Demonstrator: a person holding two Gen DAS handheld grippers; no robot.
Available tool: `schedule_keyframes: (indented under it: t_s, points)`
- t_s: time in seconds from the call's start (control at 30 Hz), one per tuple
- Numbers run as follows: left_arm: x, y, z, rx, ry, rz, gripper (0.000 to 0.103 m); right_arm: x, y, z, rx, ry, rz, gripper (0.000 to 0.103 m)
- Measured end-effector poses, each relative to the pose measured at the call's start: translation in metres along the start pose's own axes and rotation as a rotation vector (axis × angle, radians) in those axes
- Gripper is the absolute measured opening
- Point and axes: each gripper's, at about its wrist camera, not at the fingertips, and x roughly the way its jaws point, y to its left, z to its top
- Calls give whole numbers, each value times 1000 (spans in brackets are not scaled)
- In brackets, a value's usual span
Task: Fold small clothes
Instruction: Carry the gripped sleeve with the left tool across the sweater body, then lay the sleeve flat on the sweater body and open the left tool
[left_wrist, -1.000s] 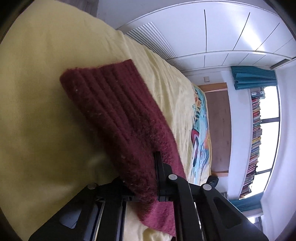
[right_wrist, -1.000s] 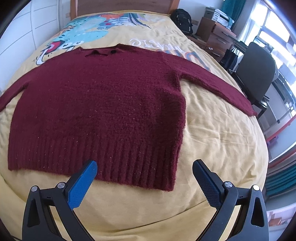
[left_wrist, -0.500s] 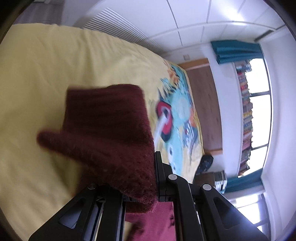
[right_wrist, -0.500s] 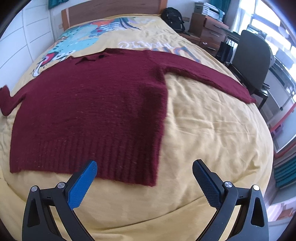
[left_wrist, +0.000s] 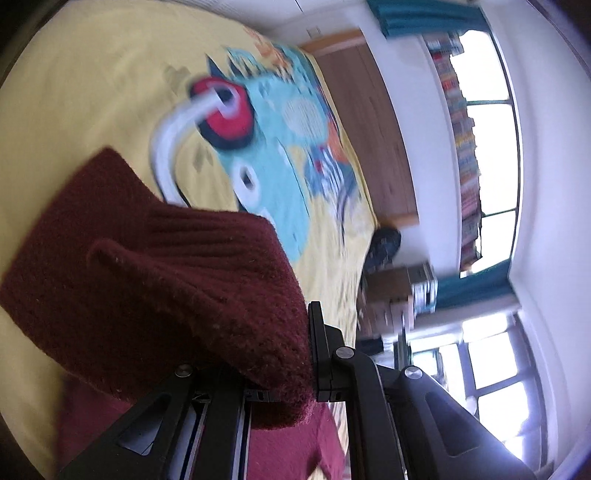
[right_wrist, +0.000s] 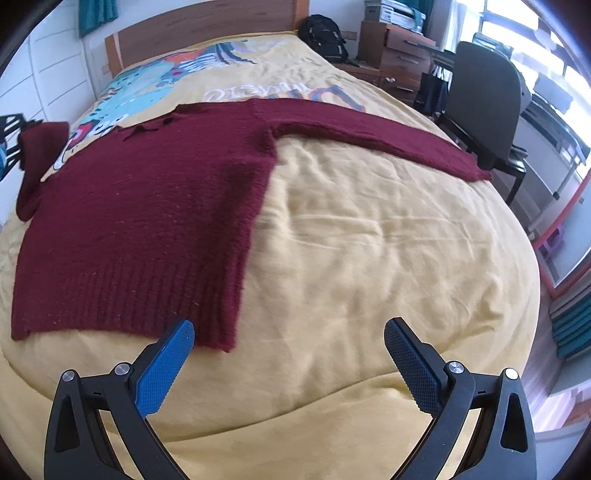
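A dark red knitted sweater (right_wrist: 147, 206) lies flat on a yellow bed cover (right_wrist: 369, 258), its right sleeve (right_wrist: 388, 140) stretched out toward the chair. My left gripper (left_wrist: 288, 373) is shut on the left sleeve cuff (left_wrist: 166, 280) and holds it lifted above the bed; it also shows at the left edge of the right wrist view (right_wrist: 37, 147). My right gripper (right_wrist: 288, 354) is open and empty, hovering above the bed near the sweater's lower right hem corner (right_wrist: 218, 332).
The bed has a wooden headboard (right_wrist: 207, 33) and a cartoon print (right_wrist: 147, 96) near the pillows end. A black office chair (right_wrist: 484, 99), a backpack (right_wrist: 325, 33) and wooden drawers (right_wrist: 399, 48) stand to the right. White cupboards line the left wall.
My left gripper has lifted the sleeve cuff off the bed and swung it toward the sweater's body. My right gripper has drifted to the right, so the sweater sits further left in its view.
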Motion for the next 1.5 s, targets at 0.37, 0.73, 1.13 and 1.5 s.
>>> schedule_keyframes:
  t_s: [0.37,0.73,1.13,1.5]
  points:
    - [103,-49,-105,114,198,74,6,2,-18,-12,20,11,29,103]
    - [164,-55,-198,298,364,243,6,7,-25,-18,42,18,53,103]
    - [154,-30,-226,365,408,344,9,9,-26,-19,49,21,62,103]
    - [138,-37,-212,325,319,373,34,7,-29,-24,60,9,79,103]
